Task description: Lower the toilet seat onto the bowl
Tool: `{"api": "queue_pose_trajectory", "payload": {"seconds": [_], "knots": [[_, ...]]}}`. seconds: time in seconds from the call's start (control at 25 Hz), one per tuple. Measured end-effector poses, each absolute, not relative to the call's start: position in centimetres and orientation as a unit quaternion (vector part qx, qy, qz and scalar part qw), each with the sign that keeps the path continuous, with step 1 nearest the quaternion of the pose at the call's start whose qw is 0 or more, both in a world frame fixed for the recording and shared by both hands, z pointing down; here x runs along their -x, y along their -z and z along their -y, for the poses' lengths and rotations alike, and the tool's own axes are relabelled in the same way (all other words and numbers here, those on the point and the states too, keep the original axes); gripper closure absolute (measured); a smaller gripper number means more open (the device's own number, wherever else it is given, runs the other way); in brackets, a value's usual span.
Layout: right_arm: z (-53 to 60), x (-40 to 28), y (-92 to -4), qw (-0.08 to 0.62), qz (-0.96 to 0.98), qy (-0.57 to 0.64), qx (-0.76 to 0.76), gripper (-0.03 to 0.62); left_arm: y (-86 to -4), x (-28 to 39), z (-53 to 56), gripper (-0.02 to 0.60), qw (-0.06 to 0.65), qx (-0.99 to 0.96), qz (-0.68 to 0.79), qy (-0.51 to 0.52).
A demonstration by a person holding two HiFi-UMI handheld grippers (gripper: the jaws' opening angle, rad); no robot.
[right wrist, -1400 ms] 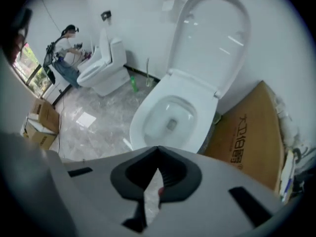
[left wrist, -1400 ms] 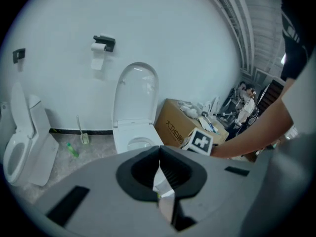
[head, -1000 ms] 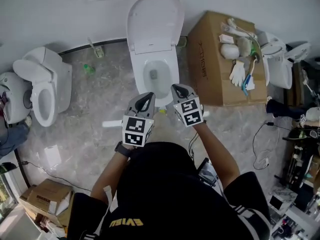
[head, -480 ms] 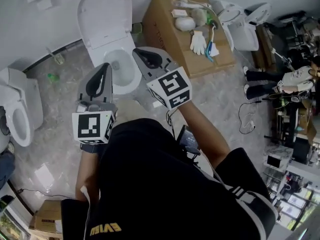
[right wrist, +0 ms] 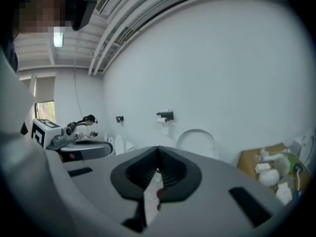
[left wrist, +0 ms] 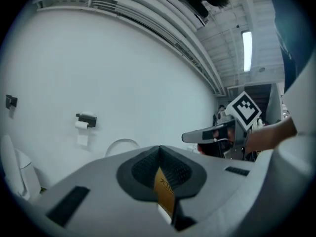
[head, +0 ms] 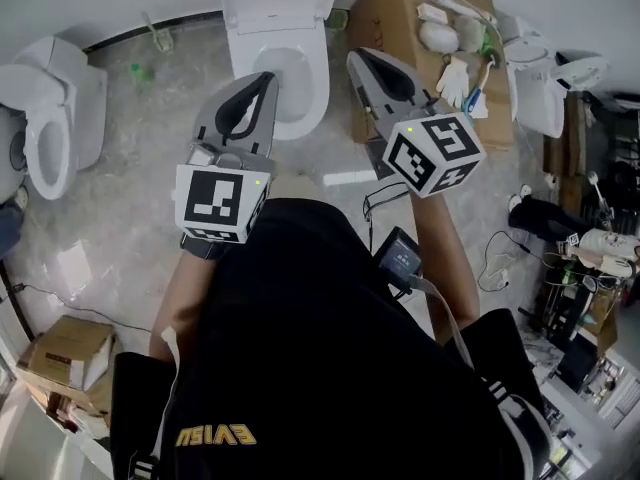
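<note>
The white toilet stands against the far wall, its bowl (head: pixel 295 93) uncovered and its seat and lid (head: pixel 278 3) raised upright. My left gripper (head: pixel 265 76) is held high over the bowl's left rim, shut and holding nothing. My right gripper (head: pixel 358 56) hovers to the right of the bowl, also shut and holding nothing. Neither touches the toilet. In the left gripper view the raised lid (left wrist: pixel 121 145) shows past the closed jaws, with the right gripper (left wrist: pixel 200 136) beside it. The right gripper view shows the lid (right wrist: pixel 197 140) ahead against the wall.
A cardboard box (head: pixel 395 13) with gloves and small items on top stands right of the toilet. A second toilet (head: pixel 55 118) stands at the left, and white toilet parts (head: pixel 540 78) at the right. A toilet-paper holder (right wrist: pixel 165 115) hangs on the wall. Cables run over the floor.
Both grippers have risen toward the head camera and spread apart, and the view has swung. The toilet now lies at the top of the view. Both jaws stayed shut.
</note>
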State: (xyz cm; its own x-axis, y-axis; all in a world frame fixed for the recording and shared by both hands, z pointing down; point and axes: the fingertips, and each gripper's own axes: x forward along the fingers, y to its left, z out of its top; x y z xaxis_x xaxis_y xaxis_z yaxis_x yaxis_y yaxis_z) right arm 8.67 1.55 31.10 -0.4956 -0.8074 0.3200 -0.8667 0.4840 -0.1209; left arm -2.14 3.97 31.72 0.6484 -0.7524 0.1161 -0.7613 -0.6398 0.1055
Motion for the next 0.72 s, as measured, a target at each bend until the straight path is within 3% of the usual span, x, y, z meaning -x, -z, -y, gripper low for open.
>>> {"api": "queue_pose_trajectory", "payload": {"seconds": [0.72], "knots": [[-4.4, -7.5, -31.2, 0.120, 0.865, -0.085, -0.479, 0.602, -31.9, 2.3, -6.4, 0.571, 0.054, -0.906, 0.418, -0.027]]}}
